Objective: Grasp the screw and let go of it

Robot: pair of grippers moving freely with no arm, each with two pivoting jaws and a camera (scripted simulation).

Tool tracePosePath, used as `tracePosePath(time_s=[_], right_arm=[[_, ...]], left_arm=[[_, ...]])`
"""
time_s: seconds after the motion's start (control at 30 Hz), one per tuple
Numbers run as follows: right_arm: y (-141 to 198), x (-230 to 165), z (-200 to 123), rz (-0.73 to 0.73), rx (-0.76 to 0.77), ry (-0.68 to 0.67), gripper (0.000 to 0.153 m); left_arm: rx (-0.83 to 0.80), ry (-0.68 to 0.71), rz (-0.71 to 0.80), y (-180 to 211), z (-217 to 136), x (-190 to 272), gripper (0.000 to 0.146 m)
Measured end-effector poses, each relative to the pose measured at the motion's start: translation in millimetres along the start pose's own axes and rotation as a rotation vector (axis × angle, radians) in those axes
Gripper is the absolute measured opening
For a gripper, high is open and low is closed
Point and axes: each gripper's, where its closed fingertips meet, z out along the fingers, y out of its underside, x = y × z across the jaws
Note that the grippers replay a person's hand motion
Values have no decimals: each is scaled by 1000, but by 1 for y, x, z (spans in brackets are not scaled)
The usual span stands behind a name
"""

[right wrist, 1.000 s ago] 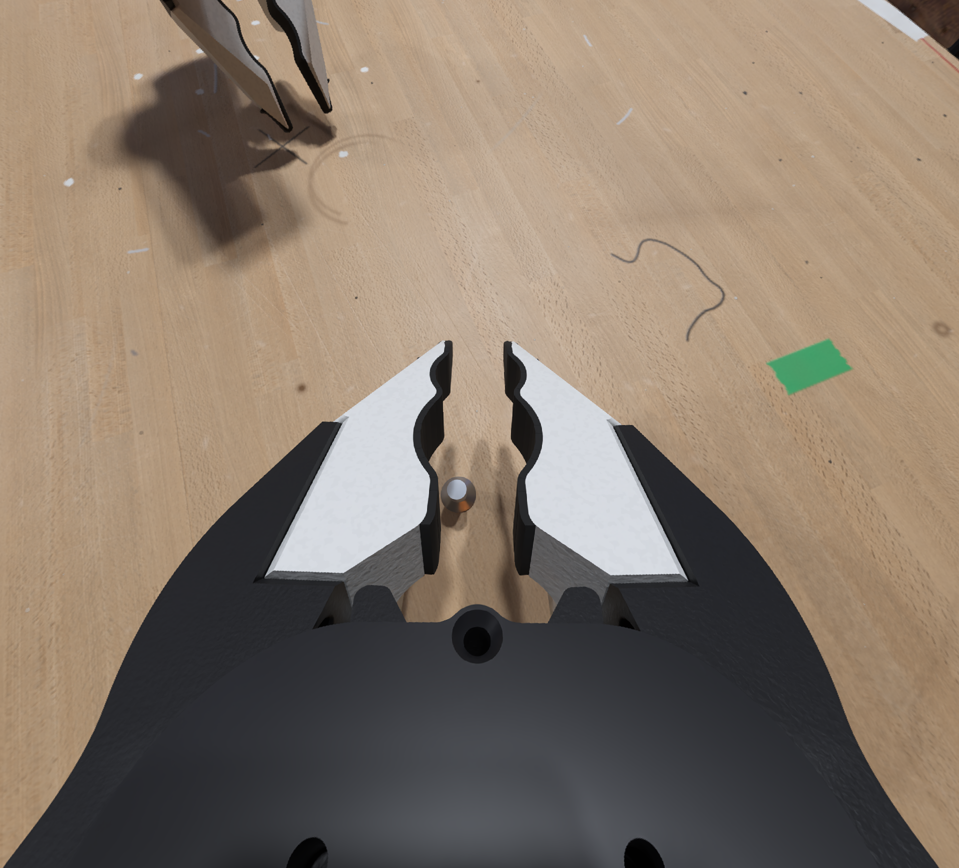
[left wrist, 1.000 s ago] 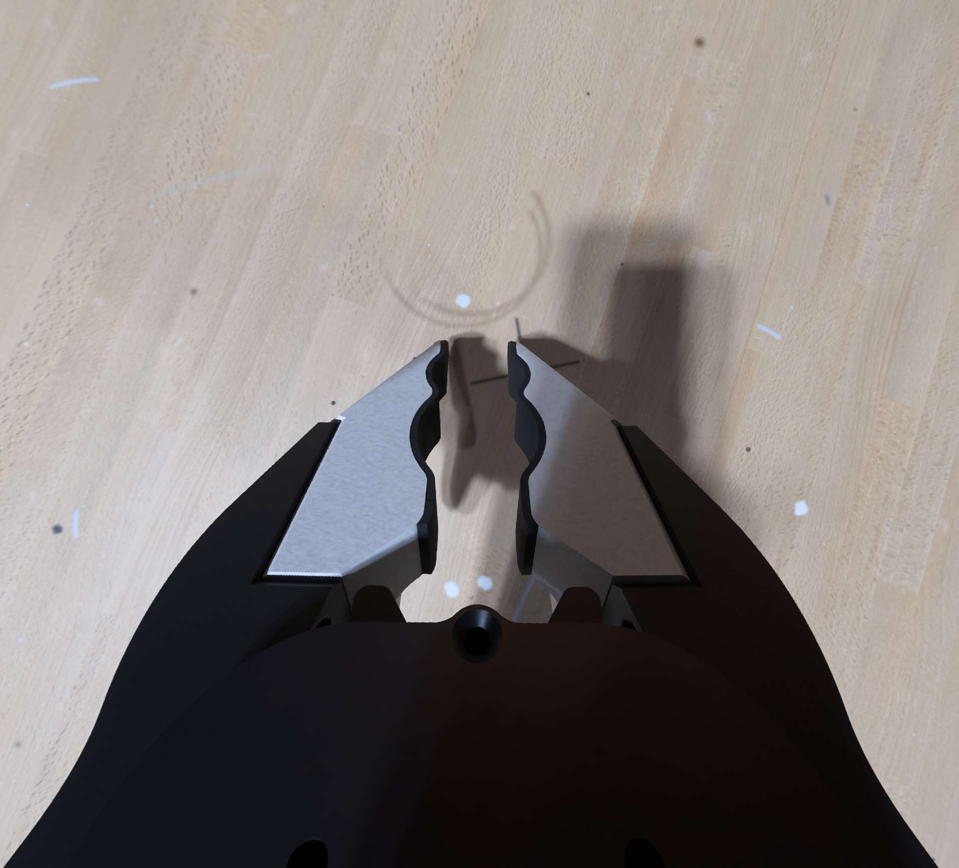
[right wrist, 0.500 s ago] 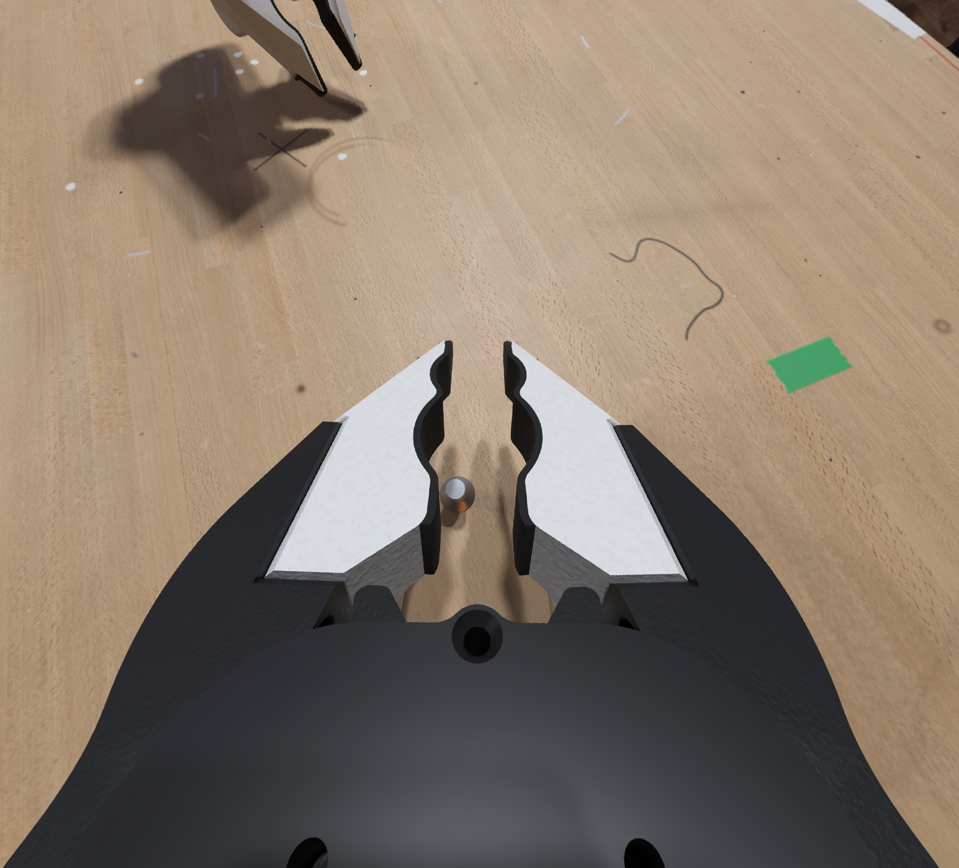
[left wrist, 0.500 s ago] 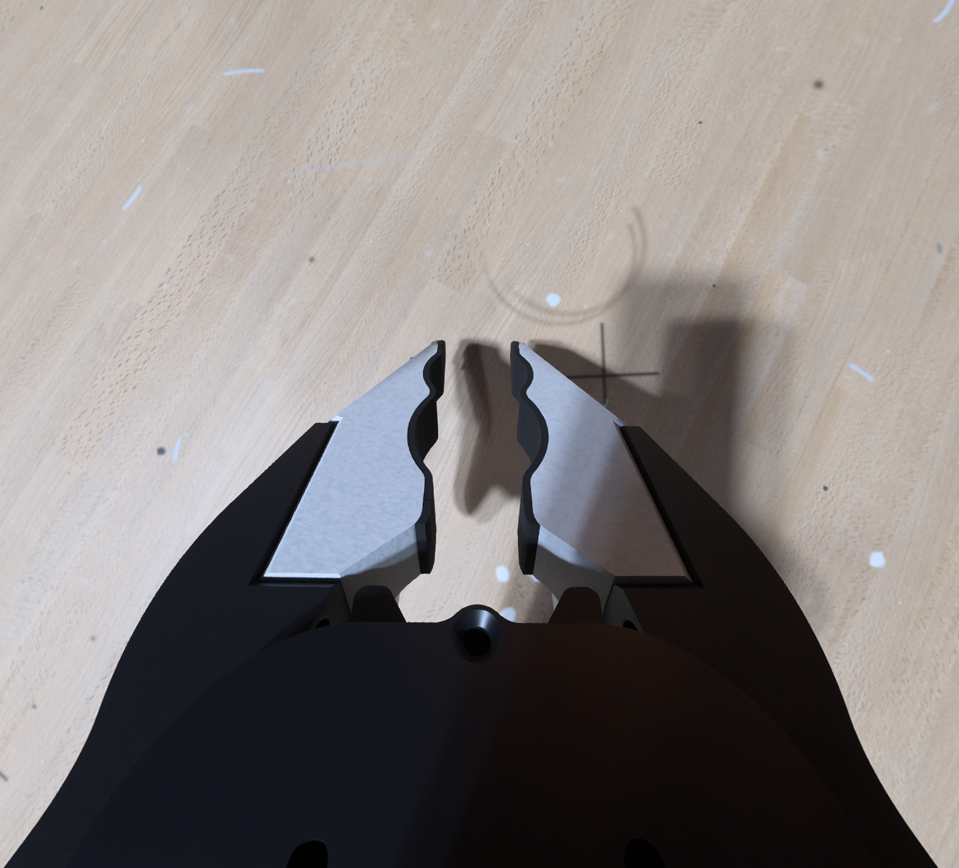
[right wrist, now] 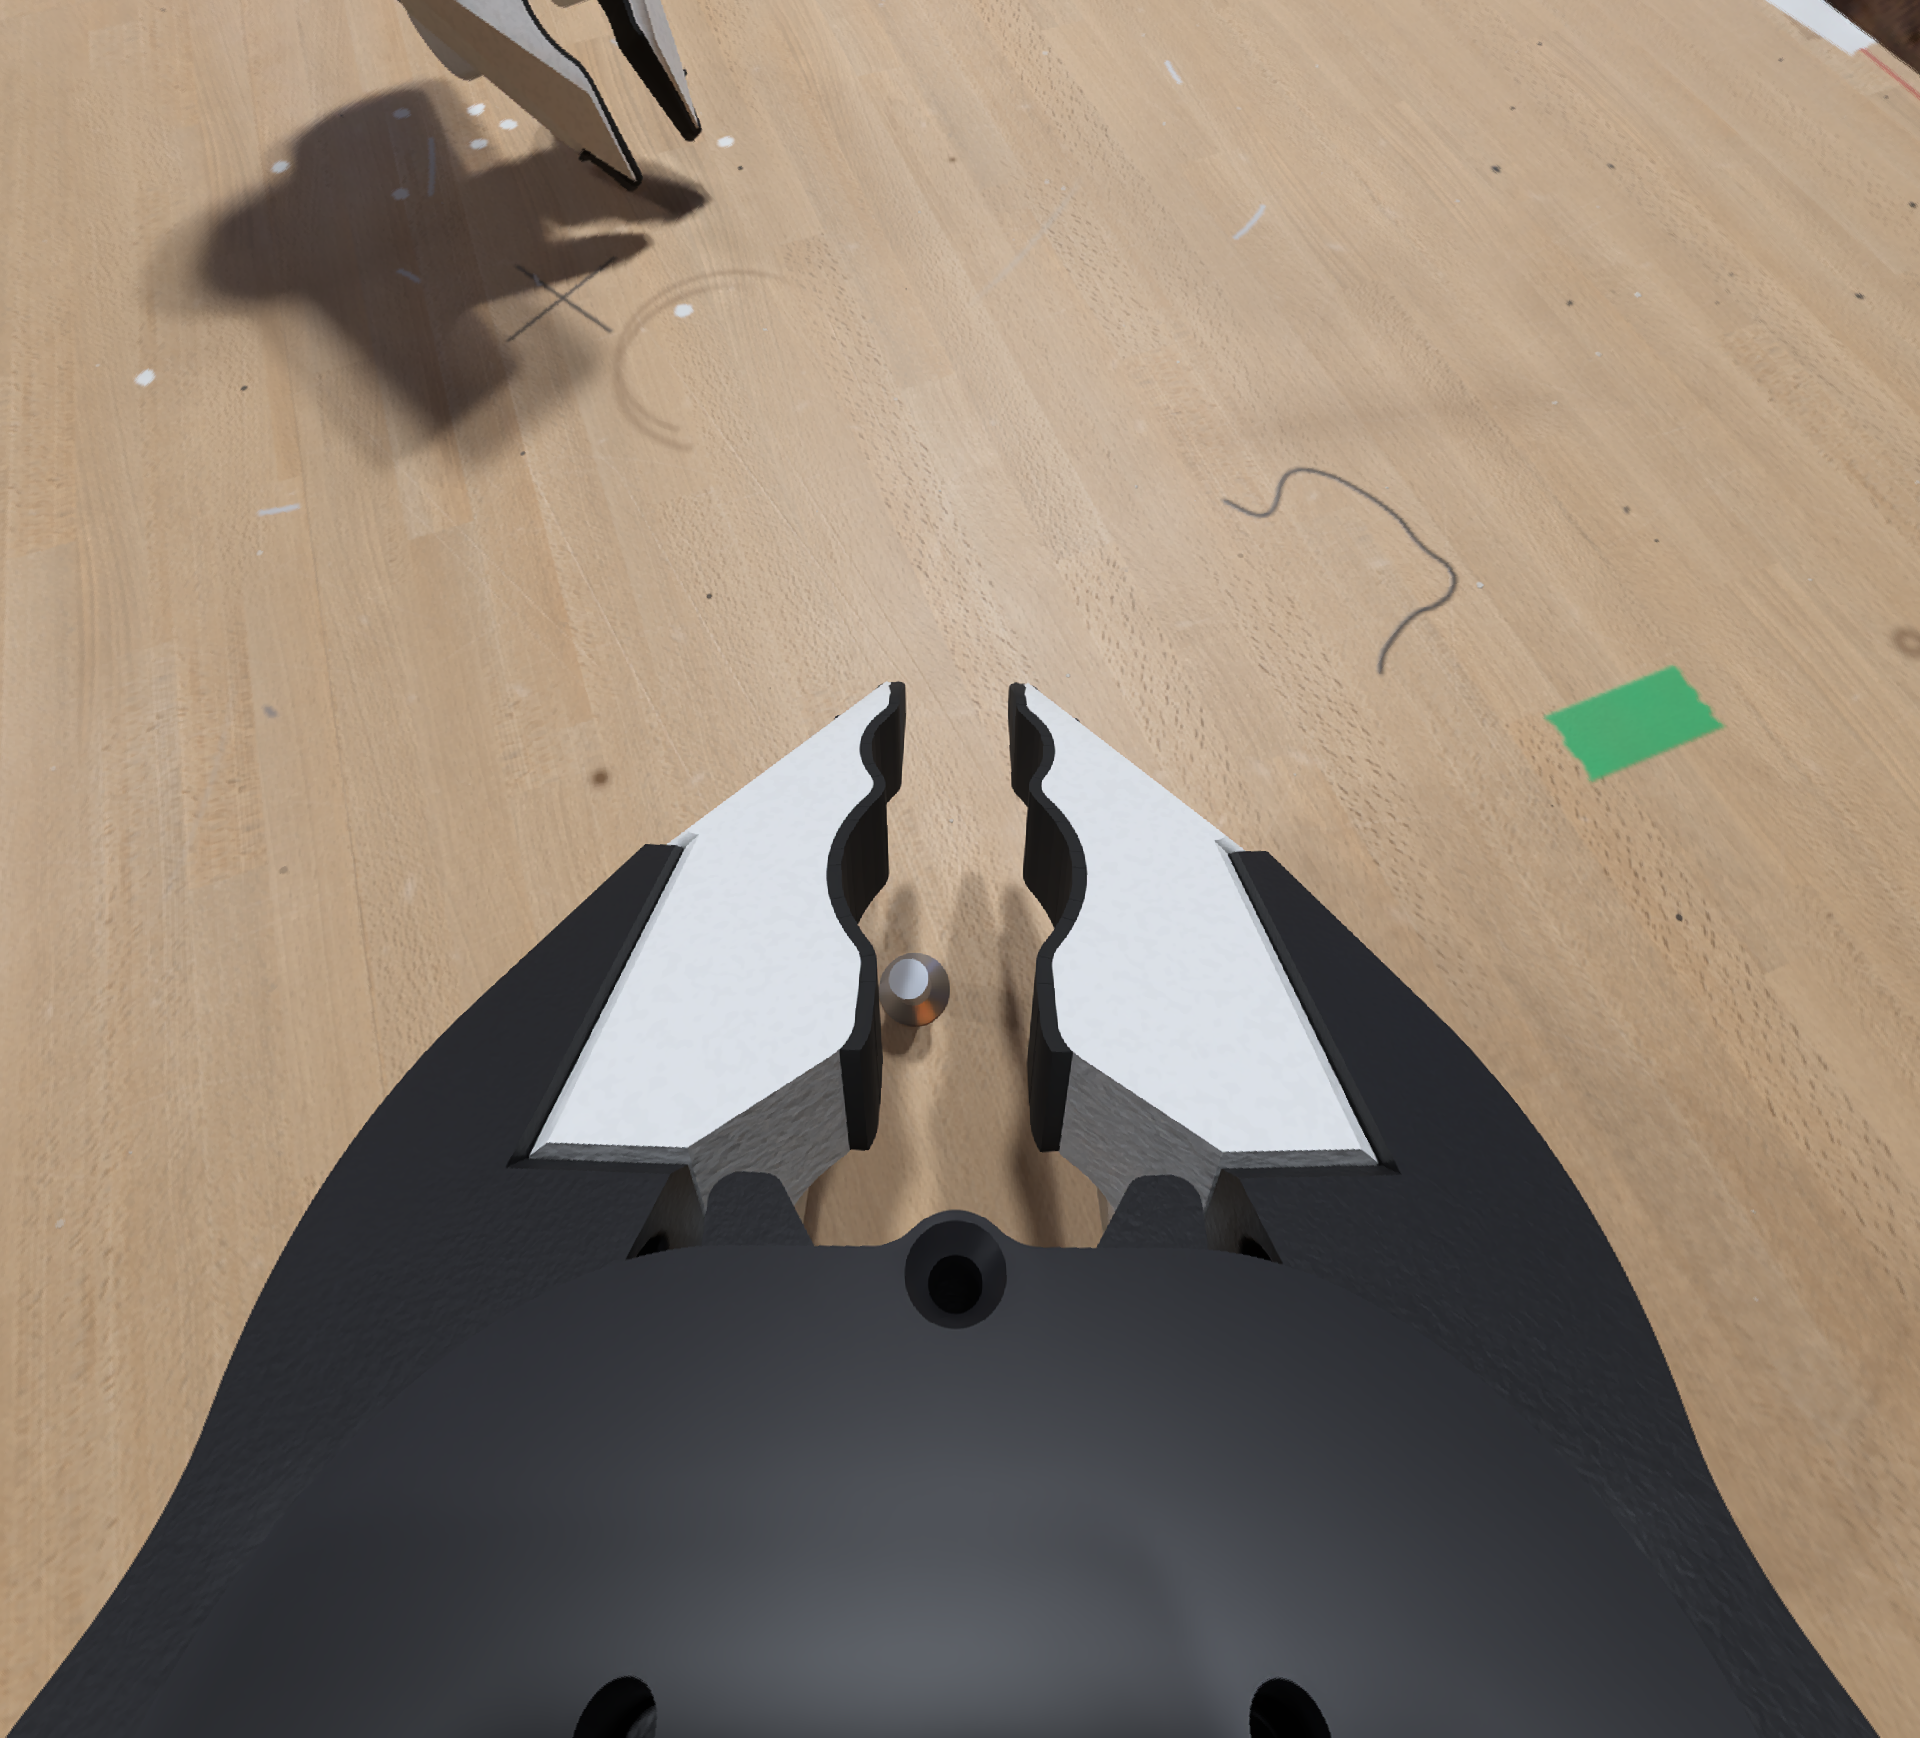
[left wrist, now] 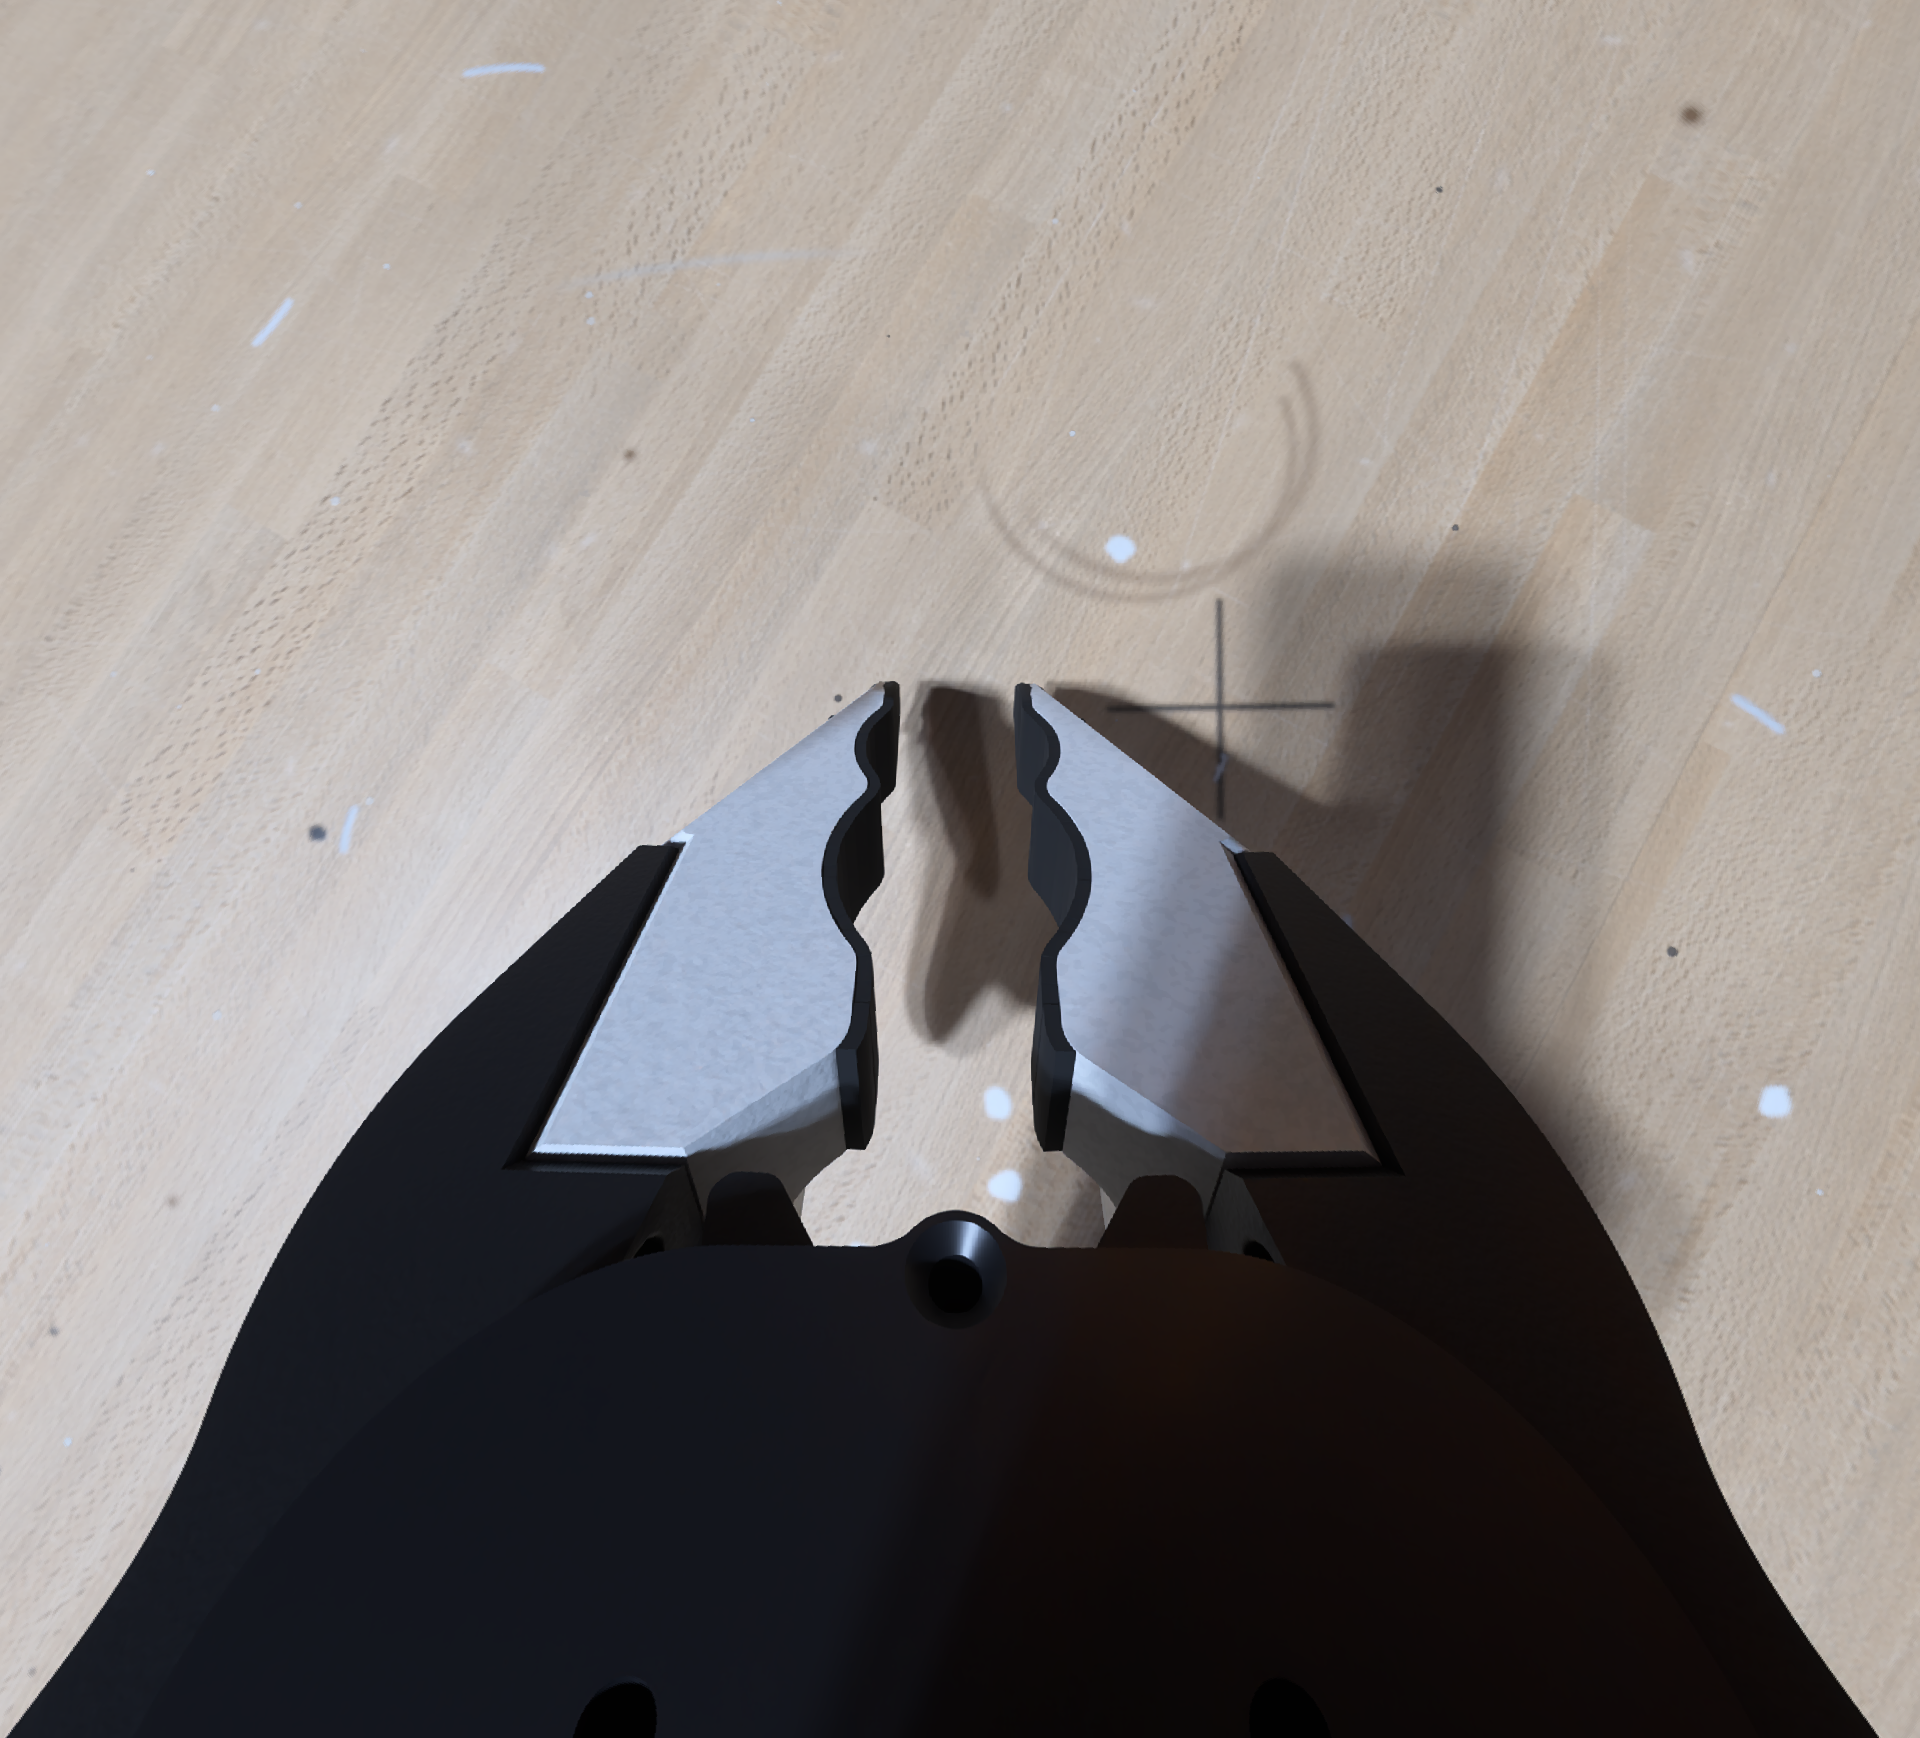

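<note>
The screw (right wrist: 914,990) is a small silver piece with a round head, seen from above. It stands on the wooden table (right wrist: 1143,338) between the fingers of my right gripper (right wrist: 956,701), close beside the left finger's pad. The right gripper is open and its jaws do not close on the screw. My left gripper (left wrist: 956,701) is open and empty above bare wood. It also shows in the right wrist view (right wrist: 665,150) at the far left, hovering above its own shadow. The screw does not show in the left wrist view.
A pencil cross (left wrist: 1221,706) and a faint arc mark (left wrist: 1195,525) lie just right of the left gripper. A green tape patch (right wrist: 1631,722) and a dark squiggle (right wrist: 1351,545) lie right of the right gripper. The table's edge, with a white strip (right wrist: 1803,5), runs at the far right.
My left gripper has lifted and drifted off the pencil cross, which now shows to its right. The right gripper and the screw have not moved.
</note>
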Motion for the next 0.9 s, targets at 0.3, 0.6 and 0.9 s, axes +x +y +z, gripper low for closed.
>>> tracePosePath(time_s=[0.3,0.6,0.9], right_arm=[[2,2,1,8,-5,4,20],[2,1,1,8,-8,2,20],[3,1,2,9,-11,0,20]], left_arm=[[18,-58,-26,0,-4,-11,20],[3,-53,-39,5,-1,-11,20],[8,-37,-40,4,-1,-8,20]])
